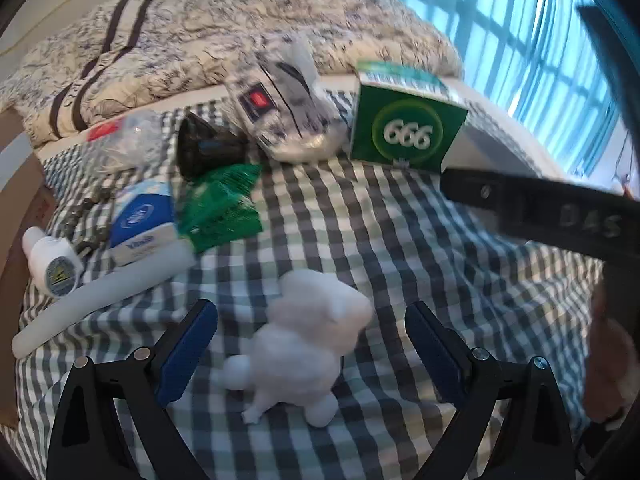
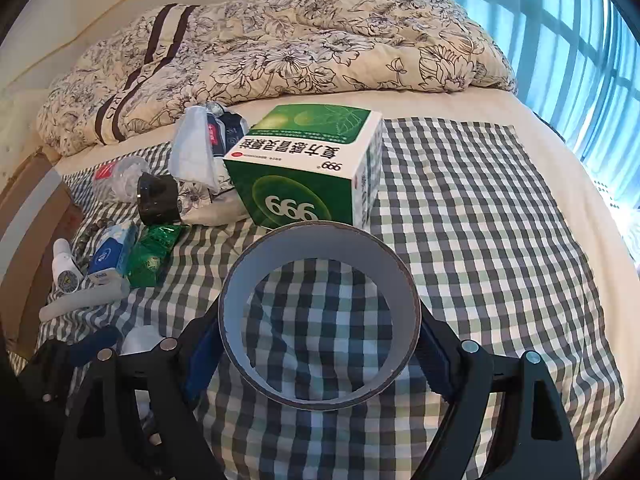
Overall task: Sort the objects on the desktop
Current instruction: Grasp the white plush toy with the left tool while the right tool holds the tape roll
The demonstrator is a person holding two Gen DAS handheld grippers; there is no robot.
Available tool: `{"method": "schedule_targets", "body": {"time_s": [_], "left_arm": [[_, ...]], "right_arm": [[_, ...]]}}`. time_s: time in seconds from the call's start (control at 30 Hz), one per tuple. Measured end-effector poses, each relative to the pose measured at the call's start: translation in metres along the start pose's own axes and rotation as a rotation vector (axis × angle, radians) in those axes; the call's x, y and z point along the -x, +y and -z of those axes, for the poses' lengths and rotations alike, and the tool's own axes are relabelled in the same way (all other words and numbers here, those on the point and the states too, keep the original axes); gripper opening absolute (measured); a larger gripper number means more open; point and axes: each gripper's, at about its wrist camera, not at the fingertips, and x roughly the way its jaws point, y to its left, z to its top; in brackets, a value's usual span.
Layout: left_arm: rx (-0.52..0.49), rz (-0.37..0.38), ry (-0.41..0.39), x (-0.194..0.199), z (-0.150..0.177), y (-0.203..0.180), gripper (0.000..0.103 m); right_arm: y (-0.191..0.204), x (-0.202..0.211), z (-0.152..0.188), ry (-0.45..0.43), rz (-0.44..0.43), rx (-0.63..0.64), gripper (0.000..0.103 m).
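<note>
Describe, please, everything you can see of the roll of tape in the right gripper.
The roll of tape is a wide ring with a pale grey inner face and a dark, thin rim. It stands on edge, its opening facing the camera. The right gripper clamps its sides above the checked cloth.

Two black hand-held grippers with blue pads

In the left wrist view the left gripper [image 1: 312, 344] fills the bottom of the frame: black angular linkage arms, silver round screw heads at the joints, and jaws lined with dark blue ridged pads [image 1: 186, 354]. At right centre a black bar of the other gripper carries a screw and raised figures reading "045". The right gripper [image 2: 320, 340], at the bottom of its own view, has the same black arms, silver screws and blue pads.
</note>
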Motion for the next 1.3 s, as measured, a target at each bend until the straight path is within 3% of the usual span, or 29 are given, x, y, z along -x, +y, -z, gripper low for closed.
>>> {"method": "schedule_targets", "body": {"time_s": [0.13,0.3,0.33,0.53,0.67,0.97,1.17,1.3], "left_arm": [[-0.001,-0.019,0.032,-0.010,0.003,0.001,0.076],[0.048,0.018,0.021,-0.004,0.003,0.010,0.067],[0.055,0.018,0.013,-0.001,0.003,0.011,0.049],[0.091,0.020,-0.061,0.027,0.000,0.012,0.049],[0.130,-0.021,-0.089,0.041,-0.006,0.019,0.049],[0.230,-0.084,-0.089,0.058,-0.003,0.045,0.049],[0.265,-0.080,-0.085,0.073,-0.002,0.049,0.049],[0.266,-0.083,-0.103,0.092,-0.004,0.047,0.049]], "right_arm": [[-0.001,0.002,0.000,-0.001,0.001,0.002,0.082],[0.001,0.002,0.001,0.004,0.005,0.003,0.082],[0.001,0.002,0.002,0.005,0.004,0.006,0.082],[0.005,0.010,0.003,-0.007,0.002,0.022,0.082],[0.010,0.017,0.004,-0.015,0.000,0.034,0.082],[0.022,0.038,0.007,-0.031,0.000,0.070,0.082],[0.030,0.060,0.009,-0.049,-0.001,0.083,0.082],[0.030,0.075,0.009,-0.005,-0.009,0.052,0.082]]}}
